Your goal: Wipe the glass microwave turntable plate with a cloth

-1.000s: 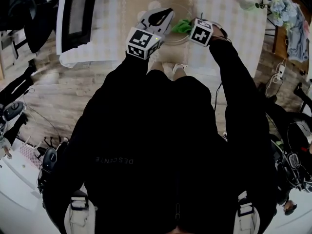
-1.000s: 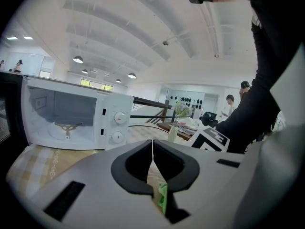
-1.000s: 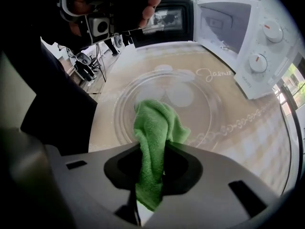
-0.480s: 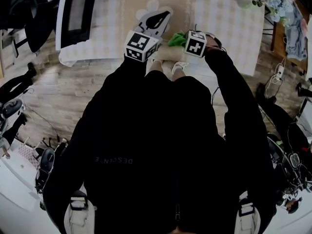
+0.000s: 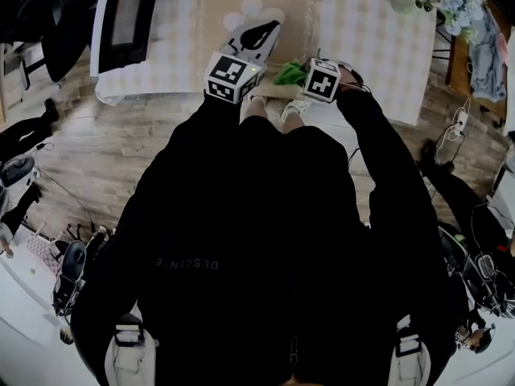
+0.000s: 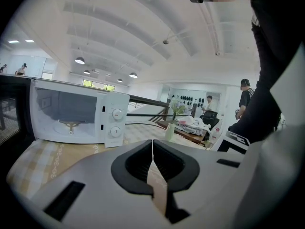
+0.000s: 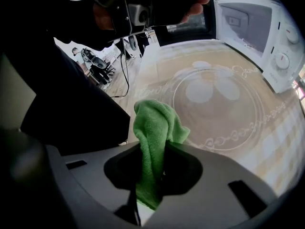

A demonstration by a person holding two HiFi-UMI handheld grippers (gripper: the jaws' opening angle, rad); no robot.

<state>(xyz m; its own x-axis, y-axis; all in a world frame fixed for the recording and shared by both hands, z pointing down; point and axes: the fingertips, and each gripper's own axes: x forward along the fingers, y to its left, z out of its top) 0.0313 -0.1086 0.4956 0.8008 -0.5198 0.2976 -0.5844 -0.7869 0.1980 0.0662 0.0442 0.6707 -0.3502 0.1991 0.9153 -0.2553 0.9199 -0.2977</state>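
The glass turntable plate (image 7: 217,106) lies flat on the beige runner of the table (image 7: 281,142); it is clear, with a ringed rim. My right gripper (image 7: 151,149) is shut on a green cloth (image 7: 155,128), which sticks out past the jaws beside the plate's near rim; I cannot tell whether it touches. In the head view the cloth (image 5: 288,74) sits near the table's front edge, between the right gripper (image 5: 304,77) and the left gripper (image 5: 259,32). The left gripper (image 6: 152,147) is shut with nothing between its jaws and points at the microwave.
A white microwave (image 6: 76,118) stands at the table's left with its door open (image 5: 129,22); its dials show in the right gripper view (image 7: 281,61). A small vase with flowers (image 6: 170,128) stands farther right. People stand in the background (image 6: 245,97).
The right gripper has carried the green cloth back toward the table's front edge and a little left. The left gripper has shifted slightly and stays shut.
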